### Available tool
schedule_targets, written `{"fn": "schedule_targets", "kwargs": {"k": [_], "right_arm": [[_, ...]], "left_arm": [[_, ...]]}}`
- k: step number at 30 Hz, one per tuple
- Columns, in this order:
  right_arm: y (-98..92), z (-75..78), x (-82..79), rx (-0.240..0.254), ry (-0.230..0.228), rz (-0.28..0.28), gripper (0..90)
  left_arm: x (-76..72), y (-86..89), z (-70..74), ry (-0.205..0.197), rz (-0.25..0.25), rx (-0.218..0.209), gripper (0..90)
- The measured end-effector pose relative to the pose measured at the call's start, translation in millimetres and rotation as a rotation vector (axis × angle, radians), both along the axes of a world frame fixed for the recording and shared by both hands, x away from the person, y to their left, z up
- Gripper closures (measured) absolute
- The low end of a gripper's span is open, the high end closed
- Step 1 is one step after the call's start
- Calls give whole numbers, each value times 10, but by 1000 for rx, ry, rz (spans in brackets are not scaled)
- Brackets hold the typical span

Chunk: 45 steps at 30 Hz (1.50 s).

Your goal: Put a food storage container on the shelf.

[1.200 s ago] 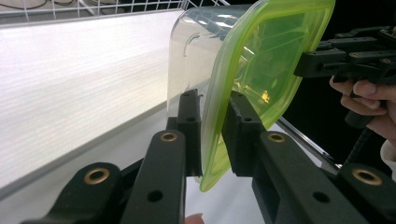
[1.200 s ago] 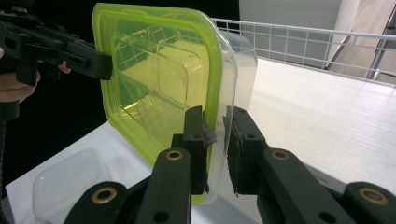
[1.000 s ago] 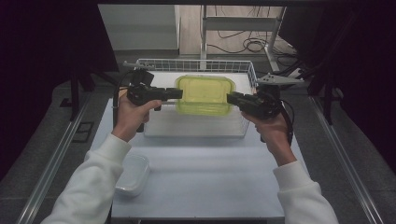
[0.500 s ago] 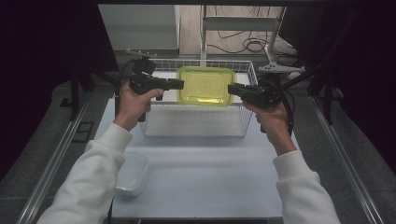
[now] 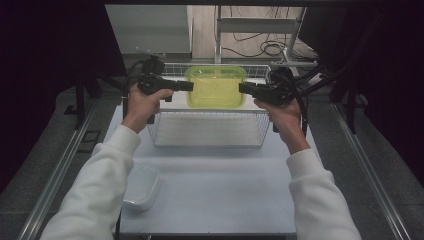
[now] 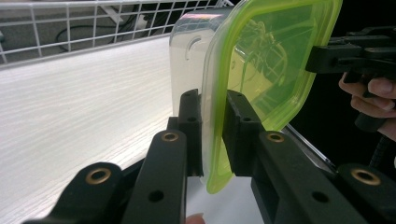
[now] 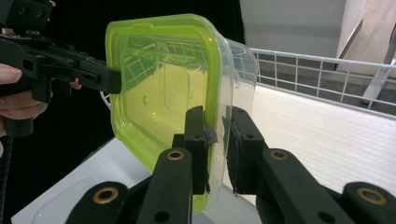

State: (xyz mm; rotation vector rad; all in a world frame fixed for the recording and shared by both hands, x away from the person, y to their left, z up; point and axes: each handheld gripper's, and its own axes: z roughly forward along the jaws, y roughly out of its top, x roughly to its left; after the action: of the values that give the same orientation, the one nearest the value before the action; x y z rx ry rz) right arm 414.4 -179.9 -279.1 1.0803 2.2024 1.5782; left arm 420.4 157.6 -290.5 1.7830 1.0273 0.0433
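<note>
Lidded box carried farther out over the wire basket

Since a second ago the green-lidded container (image 5: 215,87) has travelled from above the wire basket (image 5: 210,129) toward its far rim (a transfer under way), left tool (image 5: 186,86) and right tool (image 5: 244,88) each clamped on an end. No readable writing.

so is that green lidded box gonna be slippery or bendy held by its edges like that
Probably light: the lidded box looks see-through and empty. Its smooth plastic may slip, since the left gripper and right gripper pinch only opposite rims. The thin walls might flex slightly, though the lid's rim should stiffen it.
</note>
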Motion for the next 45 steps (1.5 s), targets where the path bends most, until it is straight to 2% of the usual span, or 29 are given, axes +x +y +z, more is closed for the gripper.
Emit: {"fn": "schedule_targets", "kwargs": {"k": [11,14,19,22,26,29,37,43,45], "right_arm": [[72,-137,200,-10,62,-12,787],[81,-208,289,-1,93,-17,787],[79,-251,350,5,115,-19,788],[76,-273,370,7,127,-23,787],[67,-290,407,21,150,-28,787],[73,-312,463,21,185,-40,782],[76,-322,612,73,248,-67,774],[85,-326,708,100,289,-96,764],[83,-336,734,118,310,-108,762]], "left_arm": [[214,45,-146,56,3,15,794],[261,52,-181,72,7,8,794],[333,59,-238,94,-1,9,795],[348,66,-250,97,-1,0,798],[393,76,-254,138,8,-38,797],[430,59,-243,154,27,-44,795],[582,50,-229,219,71,-59,797],[700,65,-271,255,101,-114,798],[729,63,-274,259,105,-116,798]]}}
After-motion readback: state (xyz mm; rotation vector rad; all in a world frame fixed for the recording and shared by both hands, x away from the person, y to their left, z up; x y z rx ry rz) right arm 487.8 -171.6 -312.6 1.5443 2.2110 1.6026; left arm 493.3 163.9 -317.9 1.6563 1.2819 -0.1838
